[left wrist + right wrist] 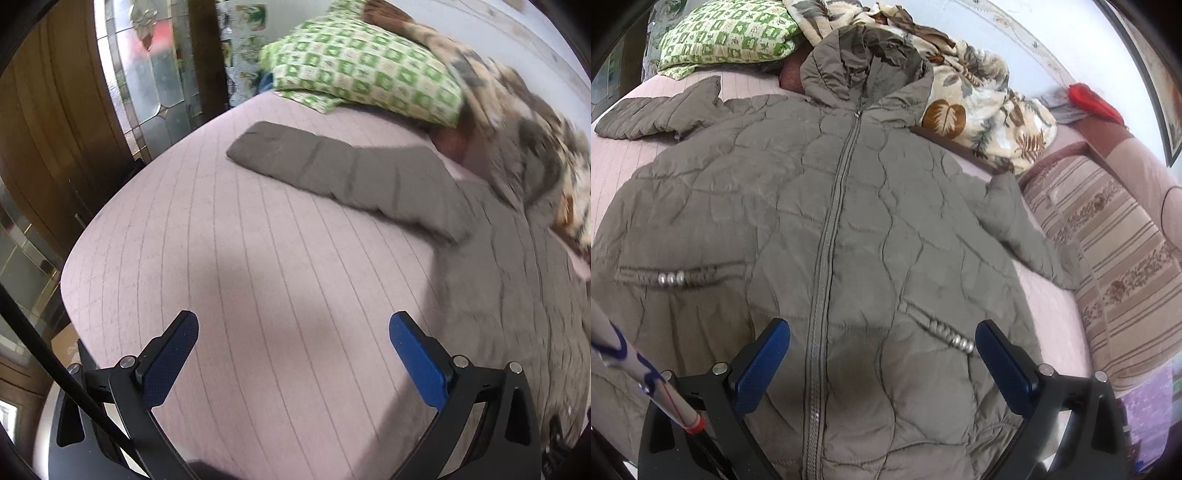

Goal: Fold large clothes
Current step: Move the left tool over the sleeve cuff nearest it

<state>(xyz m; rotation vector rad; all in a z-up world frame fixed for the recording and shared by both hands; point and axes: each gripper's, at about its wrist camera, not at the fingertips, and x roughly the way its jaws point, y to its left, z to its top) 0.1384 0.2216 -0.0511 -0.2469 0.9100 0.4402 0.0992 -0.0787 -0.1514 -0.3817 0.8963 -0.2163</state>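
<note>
A grey-brown quilted hooded jacket (pixel 849 206) lies front-up and zipped on a pink bed sheet (pixel 258 258). Its hood points to the far end; its sleeves spread outward. In the left wrist view one sleeve (pixel 332 170) stretches left across the sheet and the jacket body (pixel 517 295) fills the right side. My left gripper (pixel 293 325) is open above bare sheet, left of the jacket. Over the jacket's lower front my right gripper (pixel 882 332) hangs open, with the zipper (pixel 827 236) and a pocket trim (pixel 953 338) between its fingers. Neither holds anything.
A green checked pillow (pixel 369 70) and a leaf-print blanket (pixel 990 107) lie at the bed's far end. A striped cushion (pixel 1108 251) lines the right side. A wooden wardrobe with glass panels (pixel 55 129) stands left of the bed.
</note>
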